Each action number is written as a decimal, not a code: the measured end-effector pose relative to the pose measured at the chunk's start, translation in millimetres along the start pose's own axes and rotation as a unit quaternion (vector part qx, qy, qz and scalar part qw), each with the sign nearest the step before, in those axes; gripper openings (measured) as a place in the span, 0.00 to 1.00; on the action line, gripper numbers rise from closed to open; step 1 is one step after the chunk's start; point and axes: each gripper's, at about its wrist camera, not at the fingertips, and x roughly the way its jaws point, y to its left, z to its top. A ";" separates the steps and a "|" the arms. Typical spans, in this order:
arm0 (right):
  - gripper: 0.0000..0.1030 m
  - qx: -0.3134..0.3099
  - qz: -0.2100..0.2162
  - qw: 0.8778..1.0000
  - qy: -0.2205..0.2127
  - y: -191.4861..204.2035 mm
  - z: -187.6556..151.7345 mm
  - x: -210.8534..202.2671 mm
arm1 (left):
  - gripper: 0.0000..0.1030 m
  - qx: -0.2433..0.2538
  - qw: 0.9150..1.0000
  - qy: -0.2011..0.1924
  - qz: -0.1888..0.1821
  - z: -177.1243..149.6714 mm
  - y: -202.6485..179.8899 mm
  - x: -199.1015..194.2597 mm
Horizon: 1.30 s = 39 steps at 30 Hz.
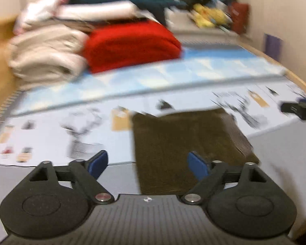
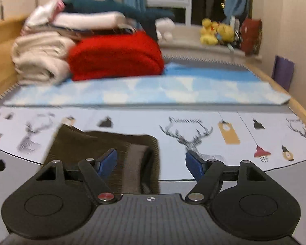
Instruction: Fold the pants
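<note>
Dark brown pants (image 1: 185,143) lie folded into a compact rectangle on the printed sheet (image 1: 51,134) of the bed. In the left wrist view they sit just ahead and to the right of centre. My left gripper (image 1: 148,164) is open and empty, with its right finger over the near part of the pants. In the right wrist view the pants (image 2: 104,145) lie ahead at the left. My right gripper (image 2: 151,163) is open and empty, with its left finger over the pants. The right gripper also shows at the right edge of the left wrist view (image 1: 299,108).
A pile of folded clothes with a red item (image 2: 116,55), cream blankets (image 2: 38,55) and a teal garment stands at the far left. A light blue mat (image 2: 153,89) lies across the bed. Yellow plush toys (image 2: 216,32) sit on the windowsill. Wooden bed rails run along both sides.
</note>
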 end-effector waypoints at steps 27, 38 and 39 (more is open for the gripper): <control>0.79 0.013 -0.002 0.994 0.110 41.7 -48.1 -10.3 | 0.89 -0.092 0.986 0.138 0.011 -44.8 -19.8 31.8; 0.80 0.013 0.005 0.993 0.121 41.7 -46.8 -6.8 | 0.89 -0.087 0.986 0.139 0.000 -45.0 -25.4 35.6; 0.80 0.012 0.004 0.992 0.122 41.1 -46.7 -6.3 | 0.89 -0.086 0.987 0.139 -0.001 -44.6 -26.0 35.5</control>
